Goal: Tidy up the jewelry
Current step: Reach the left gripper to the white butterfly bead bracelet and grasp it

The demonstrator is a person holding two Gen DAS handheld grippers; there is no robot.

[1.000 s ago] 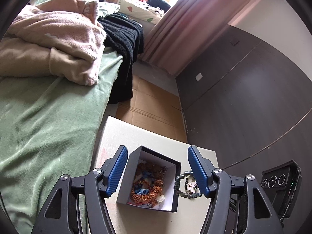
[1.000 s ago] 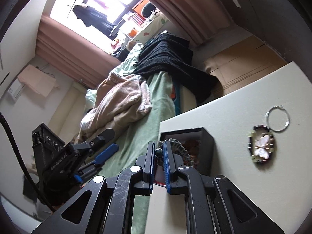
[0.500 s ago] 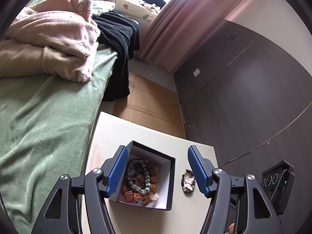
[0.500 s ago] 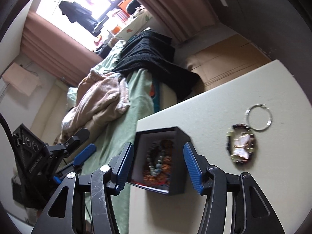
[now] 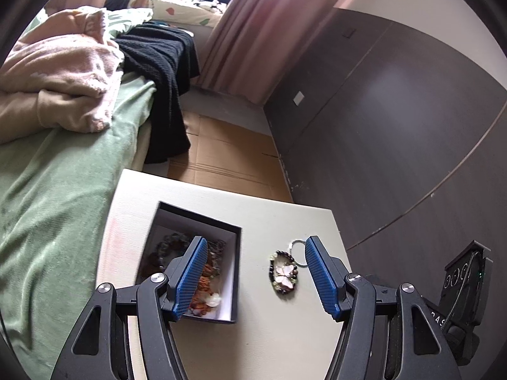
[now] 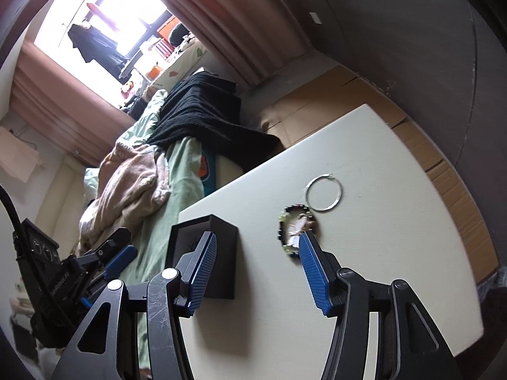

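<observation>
Meanwhile both hand-held grippers, left [image 5: 255,274] and right [image 6: 258,264], gape empty above the table [image 6: 396,221], box [image 6: 221,237] near its edge.

One open black square cardboard box with a white lining [image 5: 234,253] stands on the single cream-white counter [image 5: 285,215]; inside it lies a heap of beaded bracelets whose number cannot be told. Just beside the box, on its right in the left wrist view, lie two loose pieces: one dark beaded bracelet around a pale butterfly charm [image 5: 284,274] and one thin silver hoop ring [image 6: 324,195], the two touching or nearly so. Two blue-padded black grippers, one left [image 5: 256,275] and one right [image 6: 257,270], are present.
</observation>
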